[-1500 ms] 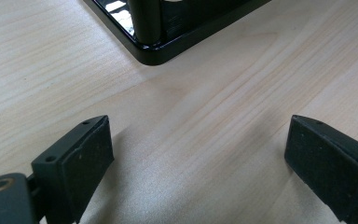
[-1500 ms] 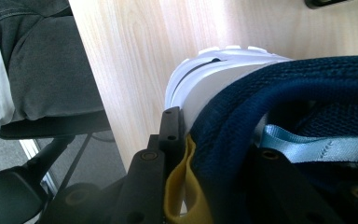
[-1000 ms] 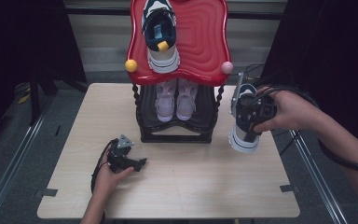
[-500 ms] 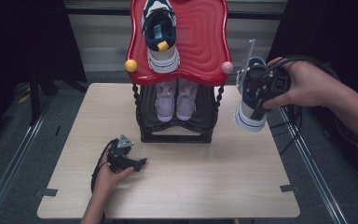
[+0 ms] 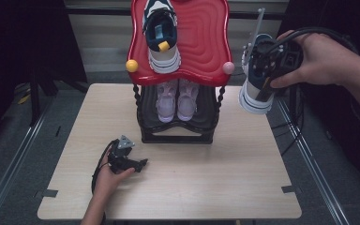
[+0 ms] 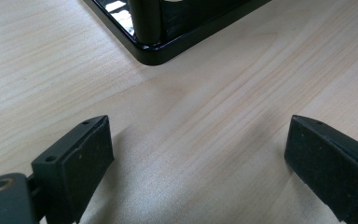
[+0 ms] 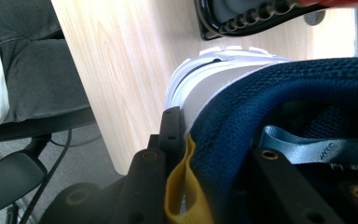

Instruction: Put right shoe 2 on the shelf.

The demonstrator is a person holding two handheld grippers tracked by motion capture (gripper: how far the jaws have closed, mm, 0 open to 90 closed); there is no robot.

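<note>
Wooden worktop (image 5: 243, 187) carries rack (image 5: 178, 126), red top shelf (image 5: 206, 42) already holding one sneaker (image 5: 161, 37). Second sneaker (image 5: 258, 84) hangs off rack's 3 o'clock, level with that shelf. Right gripper (image 5: 265, 63) jaws clamped on its navy heel collar: soft, light, may swing; grip deep. Left gripper (image 5: 133, 164) jaws wide open, empty, at rack's 7 o'clock.

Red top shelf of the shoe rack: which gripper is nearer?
Right. The right gripper holds a navy-and-white sneaker beside the red top shelf; the left gripper rests low on the table.
</note>
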